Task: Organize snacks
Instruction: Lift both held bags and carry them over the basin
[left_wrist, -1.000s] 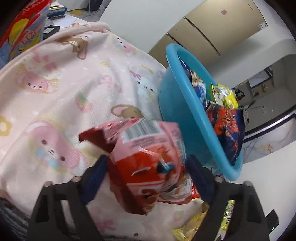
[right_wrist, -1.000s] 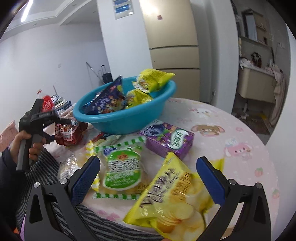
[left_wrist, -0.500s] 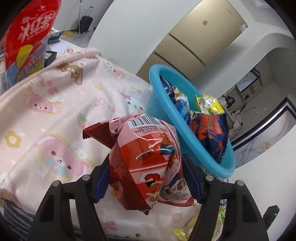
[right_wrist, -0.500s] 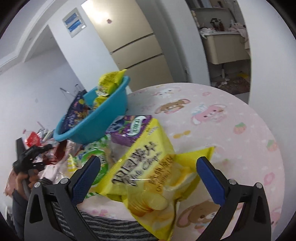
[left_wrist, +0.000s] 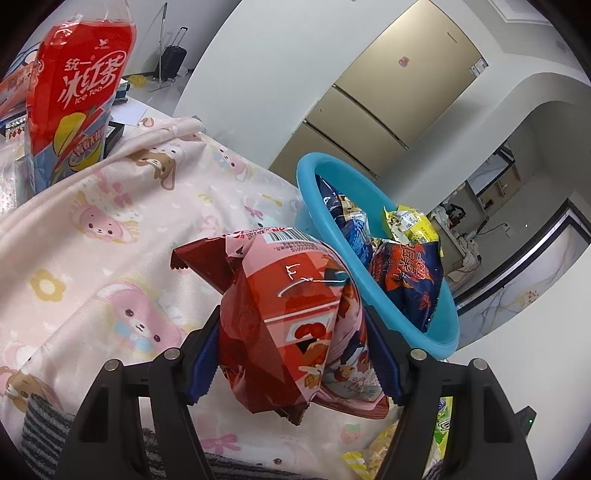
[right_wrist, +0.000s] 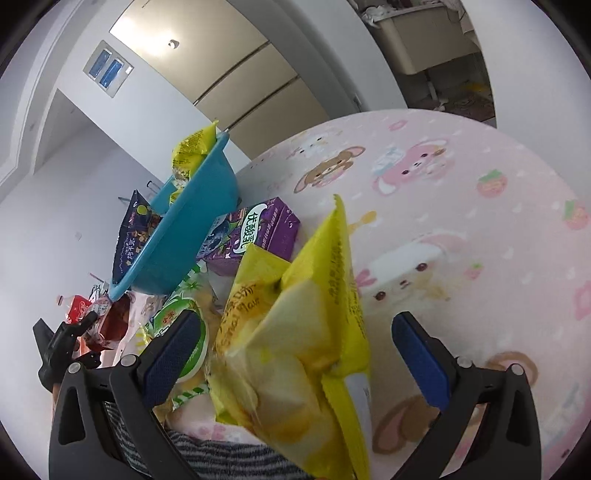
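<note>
left gripper (left_wrist: 291, 354): pads clamped on red snack bag (left_wrist: 284, 325), held above pink tablecloth (left_wrist: 110, 229) beside blue basin (left_wrist: 373, 273) | right gripper (right_wrist: 295, 350): jaws wide apart, touching nothing; yellow chip bag (right_wrist: 295, 347) between them near the tabletop's front edge; purple box (right_wrist: 258, 232) beyond

table (right_wrist: 461, 177) – pink cartoon cloth | on it – blue basin (right_wrist: 192, 221), purple carton (right_wrist: 255, 232), snack packs

Left gripper (left_wrist: 291, 354) clamped tight, right gripper (right_wrist: 295, 354) spread wide, both angled downward
</note>
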